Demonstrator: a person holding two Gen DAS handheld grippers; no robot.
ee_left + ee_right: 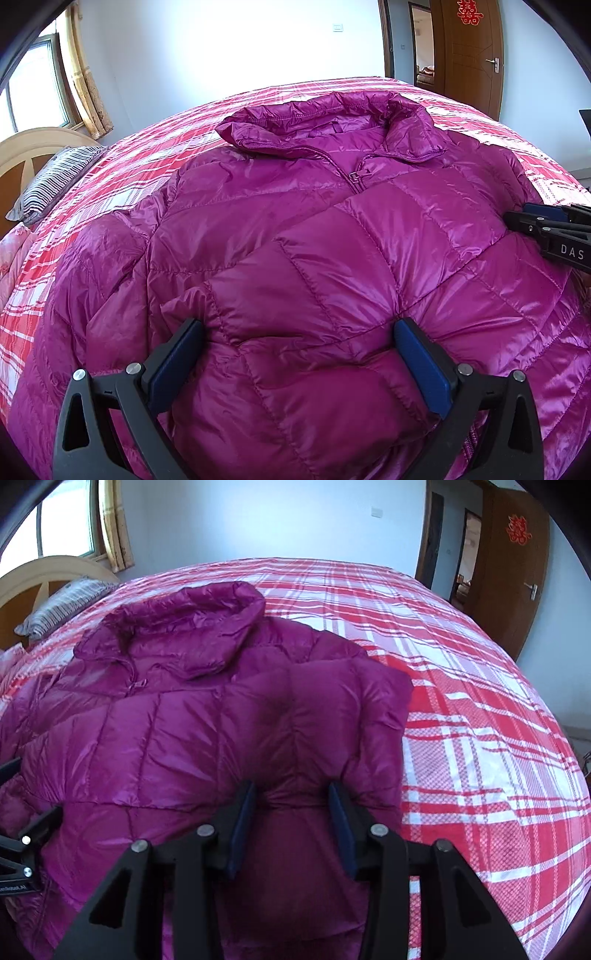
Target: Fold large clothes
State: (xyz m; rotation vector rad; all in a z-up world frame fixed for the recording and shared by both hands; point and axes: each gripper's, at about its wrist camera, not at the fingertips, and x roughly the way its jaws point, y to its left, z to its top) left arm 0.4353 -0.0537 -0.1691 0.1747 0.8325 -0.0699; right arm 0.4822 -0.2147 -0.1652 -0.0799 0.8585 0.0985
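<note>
Jacket [314, 240] flat on bed [461, 701], zip up.
We note L gripper [299, 347] and R gripper [291, 805] each pinching a near puffy fold, collar at far end.

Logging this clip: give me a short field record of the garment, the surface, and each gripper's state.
garment: magenta puffer jacket, front up, zipped, collar at the far end
surface: red and white plaid bedspread
left gripper: jaws wide, jacket bulging between them, pads against the fabric
right gripper: jaws pinching a gathered fold at the jacket's right side
also visible: striped pillow, wooden door
</note>
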